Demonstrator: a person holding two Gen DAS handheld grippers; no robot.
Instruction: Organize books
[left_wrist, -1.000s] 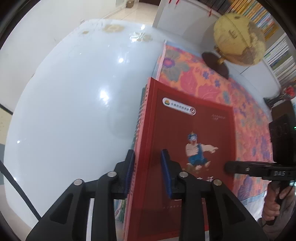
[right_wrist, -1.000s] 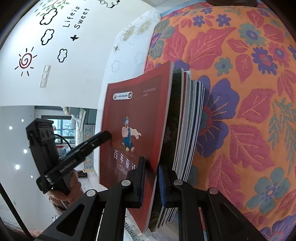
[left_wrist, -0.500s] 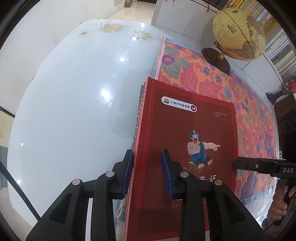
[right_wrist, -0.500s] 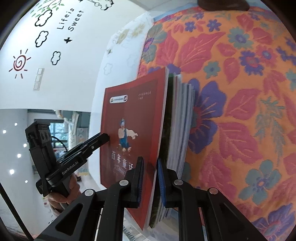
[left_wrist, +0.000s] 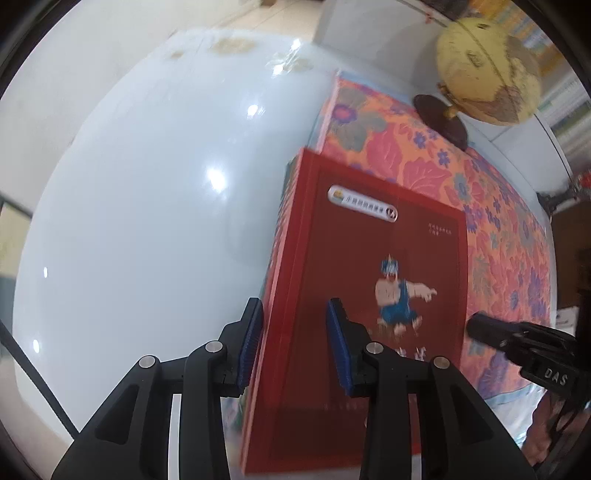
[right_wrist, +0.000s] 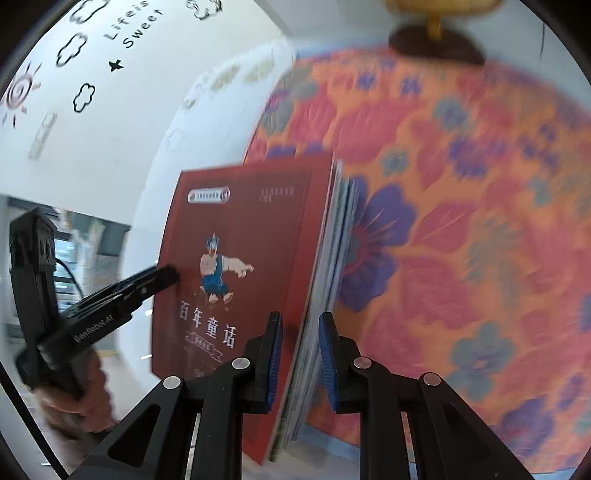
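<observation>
A stack of thin books (right_wrist: 325, 258) with a red cartoon cover (left_wrist: 373, 258) rests on a floral cloth (right_wrist: 461, 221). My left gripper (left_wrist: 295, 343) straddles the spine side near the stack's lower edge. Its jaws are opening, with one pad beside the spine and the other over the cover. My right gripper (right_wrist: 299, 354) straddles the page side, and its jaws are also opening. Slim gaps show between its pads and the books. The left gripper (right_wrist: 162, 277) shows in the right wrist view at the cover's left edge. The right gripper (left_wrist: 491, 328) shows in the left wrist view by the cover's right edge.
A yellow globe (left_wrist: 487, 70) on a dark round base (left_wrist: 439, 118) stands at the far end of the cloth. A glossy white tabletop (left_wrist: 147, 221) spreads to the left. Bookshelves (left_wrist: 569, 103) line the far right. A hand (right_wrist: 70, 398) holds the left gripper.
Both pairs of jaws have widened a little around the stack. The right gripper has lifted and tipped, bringing the globe's base into its view. The left gripper has stayed put.
</observation>
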